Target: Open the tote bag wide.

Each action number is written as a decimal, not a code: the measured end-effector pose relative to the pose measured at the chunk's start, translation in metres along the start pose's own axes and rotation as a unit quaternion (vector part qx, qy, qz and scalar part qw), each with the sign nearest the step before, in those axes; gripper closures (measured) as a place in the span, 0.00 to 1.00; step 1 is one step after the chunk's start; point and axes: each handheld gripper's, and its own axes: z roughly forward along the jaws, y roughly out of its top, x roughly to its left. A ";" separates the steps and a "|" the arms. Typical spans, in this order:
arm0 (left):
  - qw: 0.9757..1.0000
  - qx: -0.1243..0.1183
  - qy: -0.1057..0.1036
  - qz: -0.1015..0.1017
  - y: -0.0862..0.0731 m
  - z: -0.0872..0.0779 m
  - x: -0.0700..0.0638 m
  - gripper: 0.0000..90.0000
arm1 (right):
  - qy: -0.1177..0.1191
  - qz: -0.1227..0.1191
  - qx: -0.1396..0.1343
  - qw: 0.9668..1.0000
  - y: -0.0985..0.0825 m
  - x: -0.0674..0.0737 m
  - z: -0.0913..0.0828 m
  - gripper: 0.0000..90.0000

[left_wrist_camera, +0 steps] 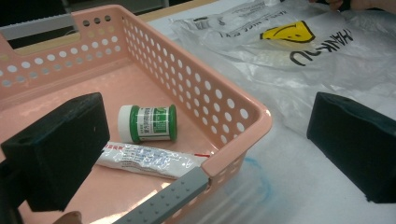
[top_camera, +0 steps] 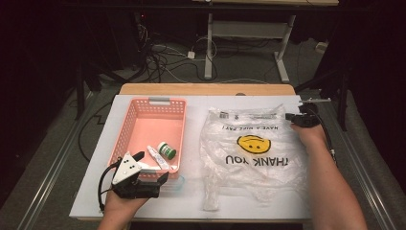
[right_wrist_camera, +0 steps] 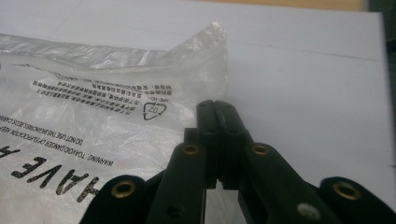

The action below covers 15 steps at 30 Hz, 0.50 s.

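Note:
A clear plastic bag [top_camera: 225, 143] printed with a yellow smiley and "THANK YOU" lies flat on the white table. My right gripper [top_camera: 293, 116] is at its far right corner. In the right gripper view the jaws [right_wrist_camera: 217, 108] meet at the edge of the bag [right_wrist_camera: 93, 116], and the film there appears pinched. A pink basket [top_camera: 143, 110] holds a green-and-white jar [top_camera: 167, 150] and a white tube [top_camera: 157, 157]. My left gripper [top_camera: 153, 167] is open at the basket's near right corner [left_wrist_camera: 208, 140], one jaw inside, one outside. The jar [left_wrist_camera: 149, 123] and the tube [left_wrist_camera: 149, 160] lie just ahead.
The white table top [top_camera: 287, 201] sits on a wooden desk, with dark floor, cables and a table frame beyond. A grey handle strip [left_wrist_camera: 168, 200] runs along the basket's near rim. The bag [left_wrist_camera: 299, 70] lies just right of the basket [left_wrist_camera: 196, 79].

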 end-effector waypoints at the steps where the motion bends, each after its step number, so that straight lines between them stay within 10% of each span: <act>1: 1.000 0.000 0.000 0.000 0.000 0.000 0.000 0.00 | 0.000 0.000 0.000 1.000 0.000 0.000 0.000 1.00; 10: 1.000 -0.001 -0.004 0.003 0.001 0.000 0.000 0.00 | -0.101 0.042 -0.054 0.993 -0.015 -0.049 -0.048 1.00; 15: 1.000 -0.002 -0.008 -0.002 0.001 0.002 0.000 0.00 | -0.101 0.070 -0.060 0.991 -0.035 -0.071 -0.067 0.83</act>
